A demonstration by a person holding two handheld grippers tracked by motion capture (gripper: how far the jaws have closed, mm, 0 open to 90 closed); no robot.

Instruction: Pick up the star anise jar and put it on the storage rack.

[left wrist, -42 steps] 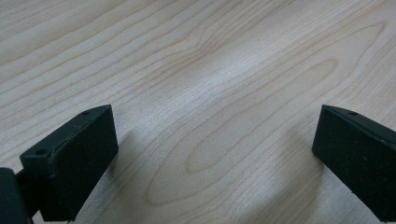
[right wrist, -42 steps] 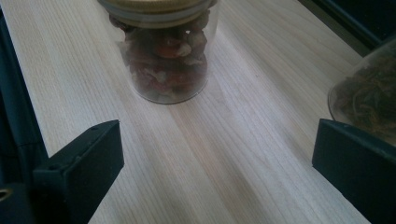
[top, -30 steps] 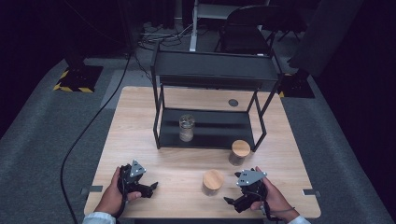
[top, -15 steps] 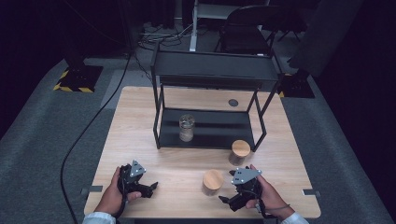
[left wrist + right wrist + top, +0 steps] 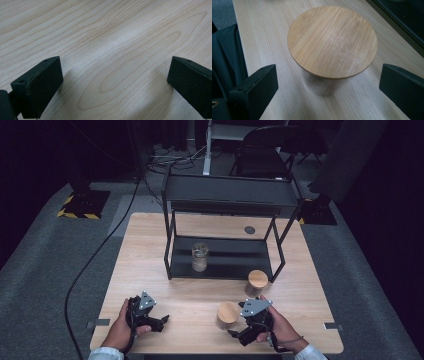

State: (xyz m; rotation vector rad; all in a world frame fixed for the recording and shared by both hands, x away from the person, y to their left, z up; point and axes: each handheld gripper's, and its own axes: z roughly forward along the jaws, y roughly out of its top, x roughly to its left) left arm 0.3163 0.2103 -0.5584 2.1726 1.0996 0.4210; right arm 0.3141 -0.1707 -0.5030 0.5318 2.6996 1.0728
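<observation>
A jar with a round bamboo lid (image 5: 227,313) (image 5: 332,41) stands near the table's front edge. My right gripper (image 5: 234,334) (image 5: 327,87) is open just in front of it, jaws wide, with the jar a little beyond them. A second bamboo-lidded jar (image 5: 257,280) stands by the front right leg of the black shelf rack (image 5: 230,195). A glass jar without a lid (image 5: 199,256) sits on the rack's lower shelf. My left gripper (image 5: 162,321) (image 5: 112,85) rests open at the front left over bare wood.
The wooden table (image 5: 150,270) carries the black two-tier rack at its middle and back. A small dark round disc (image 5: 249,230) lies on the table behind the rack. A black cable (image 5: 95,260) trails off the left edge onto grey carpet. A chair (image 5: 260,150) stands beyond the table.
My right gripper has slid left along the front edge and turned toward the nearer bamboo-lidded jar. The left gripper has stayed put.
</observation>
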